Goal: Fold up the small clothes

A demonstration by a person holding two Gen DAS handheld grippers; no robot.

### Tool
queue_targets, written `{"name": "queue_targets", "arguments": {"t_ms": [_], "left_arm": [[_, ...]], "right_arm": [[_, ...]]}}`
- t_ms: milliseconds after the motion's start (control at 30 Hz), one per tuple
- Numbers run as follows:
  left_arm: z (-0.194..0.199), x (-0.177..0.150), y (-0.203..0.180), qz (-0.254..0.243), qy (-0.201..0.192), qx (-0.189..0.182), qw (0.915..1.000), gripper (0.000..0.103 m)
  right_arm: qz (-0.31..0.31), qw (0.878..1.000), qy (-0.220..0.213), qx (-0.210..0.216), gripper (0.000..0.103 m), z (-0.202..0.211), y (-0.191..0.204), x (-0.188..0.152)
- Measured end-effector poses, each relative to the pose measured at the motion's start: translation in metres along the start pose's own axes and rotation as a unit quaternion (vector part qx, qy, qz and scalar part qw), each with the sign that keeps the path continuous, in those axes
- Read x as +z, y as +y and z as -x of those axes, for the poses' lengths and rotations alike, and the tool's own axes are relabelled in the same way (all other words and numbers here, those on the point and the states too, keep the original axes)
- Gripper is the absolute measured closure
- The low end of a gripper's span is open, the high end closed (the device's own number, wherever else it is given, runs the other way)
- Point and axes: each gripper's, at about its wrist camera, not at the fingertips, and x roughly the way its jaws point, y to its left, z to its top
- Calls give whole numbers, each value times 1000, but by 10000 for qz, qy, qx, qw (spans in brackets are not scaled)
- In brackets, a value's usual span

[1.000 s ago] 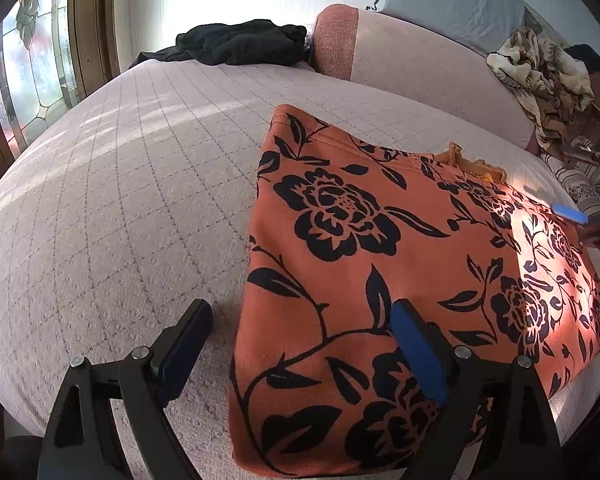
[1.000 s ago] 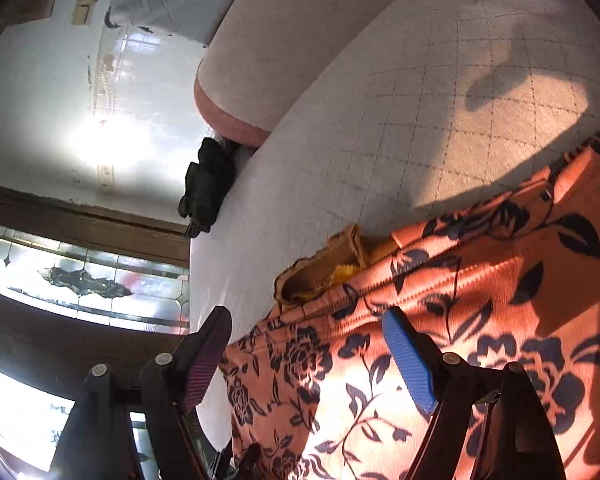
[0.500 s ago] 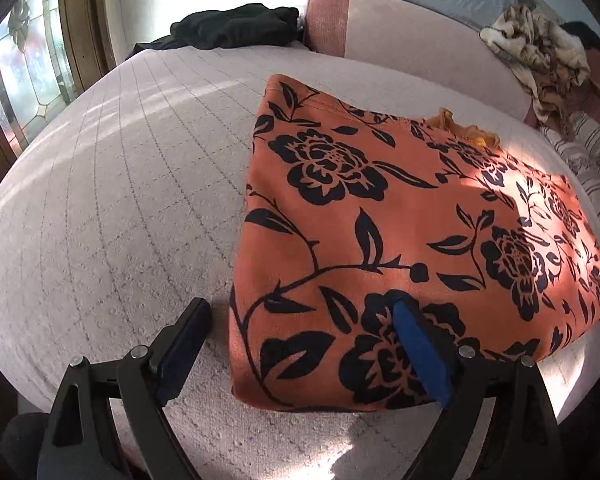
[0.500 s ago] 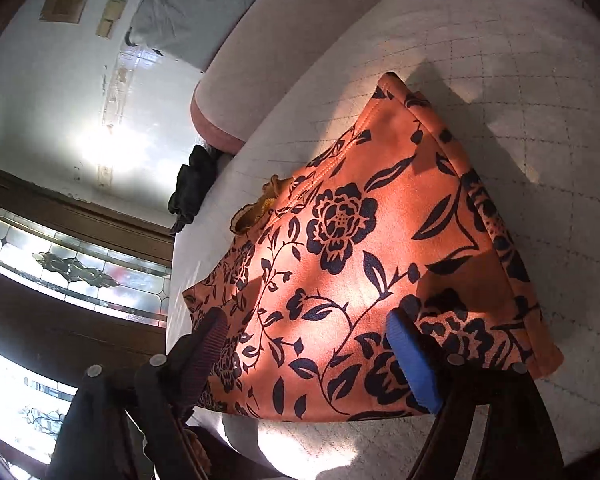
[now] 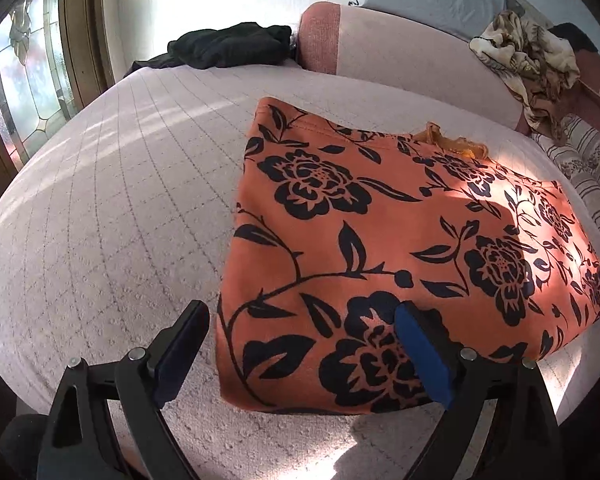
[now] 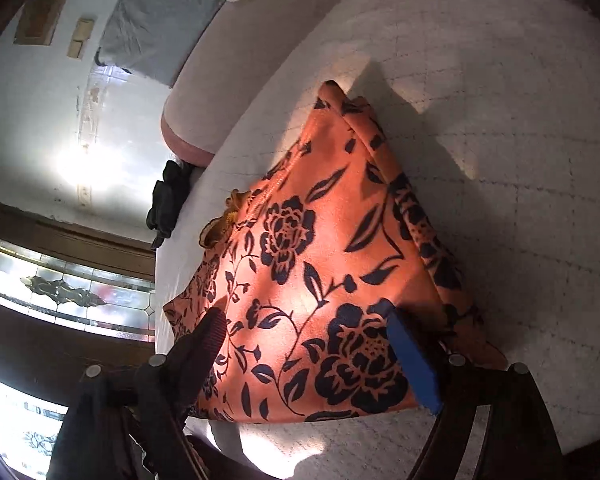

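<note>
- Left wrist view: our left gripper (image 5: pixel 300 354) hangs wide open over the near left corner of the orange garment with black flower print (image 5: pixel 380 248), holding nothing; one finger is over the bare cover, the other over the cloth.
- The garment lies folded into a rough rectangle on the pale quilted bed (image 5: pixel 100 208), with a bit of yellow-brown trim (image 5: pixel 452 142) poking out at its far edge. A black bundle of clothing (image 5: pixel 228 44) sits well apart at the far side, and a crumpled beige patterned cloth (image 5: pixel 528 56) lies on the bolster.
- We judge one fold is laid and the next move calls for pinching the near edge at both corners to fold again.
- Against a second ago, this view has drawn back a little: the garment's near edge now shows whole.
- Right wrist view: our right gripper (image 6: pixel 312 352) is spread wide over the garment's (image 6: pixel 320 240) near right portion, empty.
- A second ago it was by the trim (image 6: pixel 220 226) at the far edge; it has since swung to the near edge, and its jaws have just been closing slightly, pads clear of the cloth.
</note>
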Motion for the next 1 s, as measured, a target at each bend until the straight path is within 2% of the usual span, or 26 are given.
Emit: {"name": "queue_targets", "arguments": {"t_ms": [67, 133, 200, 267, 333, 367, 400, 433, 467, 500, 600, 733, 1000], "left_arm": [[-5, 1, 2, 127, 30, -78, 9999, 7], [-8, 1, -2, 38, -18, -12, 10000, 6], [-10, 0, -4, -15, -58, 7, 10000, 5], [-10, 1, -3, -13, -69, -7, 10000, 4], [-11, 1, -3, -21, -77, -4, 10000, 3], [-11, 1, -3, -24, -79, -1, 10000, 3], [-12, 2, -4, -28, -84, 1, 10000, 3], [-13, 2, -4, -38, -83, 2, 10000, 3], [-13, 2, -4, -43, -100, -5, 9999, 3], [-13, 2, -4, -46, -97, -8, 9999, 3], [-14, 3, -4, -25, -106, -1, 9999, 2], [-12, -1, -4, -21, -178, 19, 9998, 2], [-2, -7, -1, -21, -119, 47, 9999, 2]], "right_arm": [[359, 9992, 152, 81, 18, -6, 20, 14], [588, 9979, 269, -47, 18, -21, 34, 34], [687, 9968, 346, -203, 18, -40, 42, 59], [694, 9970, 337, -114, 18, -56, 46, 86], [468, 9983, 345, 7, 18, -78, 39, 113], [364, 9989, 254, -182, 18, -88, 29, 124], [70, 9982, 85, -594, 18, -95, 16, 134], [-410, 9977, -70, -528, 18, -96, 0, 138], [-717, 9967, -255, -267, 18, -92, -5, 139], [-714, 9966, -357, -202, 18, -88, -2, 138], [-287, 9978, -341, -499, 18, -80, 18, 124], [207, 9969, -425, -622, 18, -51, 38, 86], [655, 9977, -104, -163, 17, -4, 52, -37]]}}
